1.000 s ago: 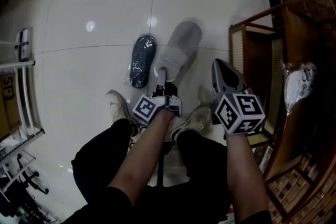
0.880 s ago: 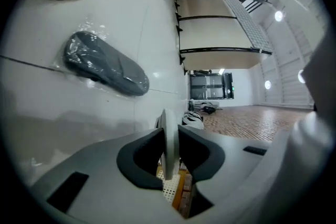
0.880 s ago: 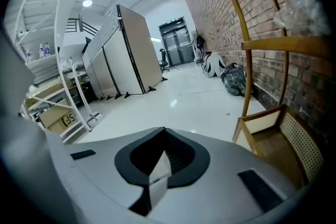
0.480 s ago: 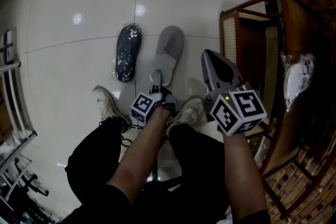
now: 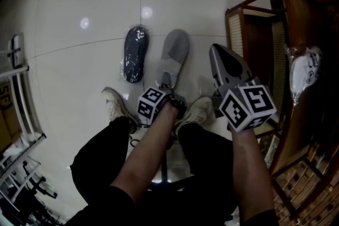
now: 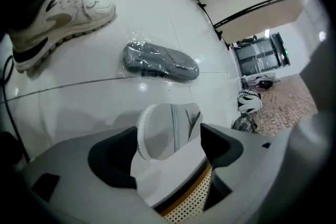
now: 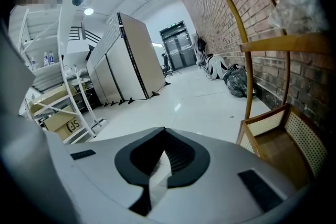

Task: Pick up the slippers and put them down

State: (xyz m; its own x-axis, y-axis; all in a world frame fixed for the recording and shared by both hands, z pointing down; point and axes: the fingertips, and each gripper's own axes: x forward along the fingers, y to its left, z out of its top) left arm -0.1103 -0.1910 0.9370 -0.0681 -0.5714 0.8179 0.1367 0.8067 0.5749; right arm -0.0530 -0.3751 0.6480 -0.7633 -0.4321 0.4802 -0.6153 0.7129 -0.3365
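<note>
A grey slipper [image 5: 174,53] lies flat on the white floor, toe pointing away. Beside it on the left lies a dark slipper in clear plastic wrap [image 5: 135,54]. My left gripper [image 5: 165,85] points down at the grey slipper's heel. In the left gripper view the heel [image 6: 181,118] stands between the jaws of my left gripper [image 6: 167,147], which are opening, and the pads do not press on it. The wrapped slipper [image 6: 160,62] lies beyond. My right gripper [image 5: 228,66] hovers to the right, shut with nothing in it; in its own view the right gripper [image 7: 157,165] shows closed pads.
A wooden rack [image 5: 254,39] stands at the right with a plastic-wrapped white item [image 5: 302,69] on it. The person's white sneakers [image 5: 114,106] [image 5: 198,111] stand just behind the slippers. A metal shelf [image 5: 16,71] is at the left. Black bags [image 7: 236,81] lie by the brick wall.
The left gripper came down with the grey slipper, which was tilted up and now lies flat beside the dark one. Its jaws have opened off the heel. The right gripper hardly moved.
</note>
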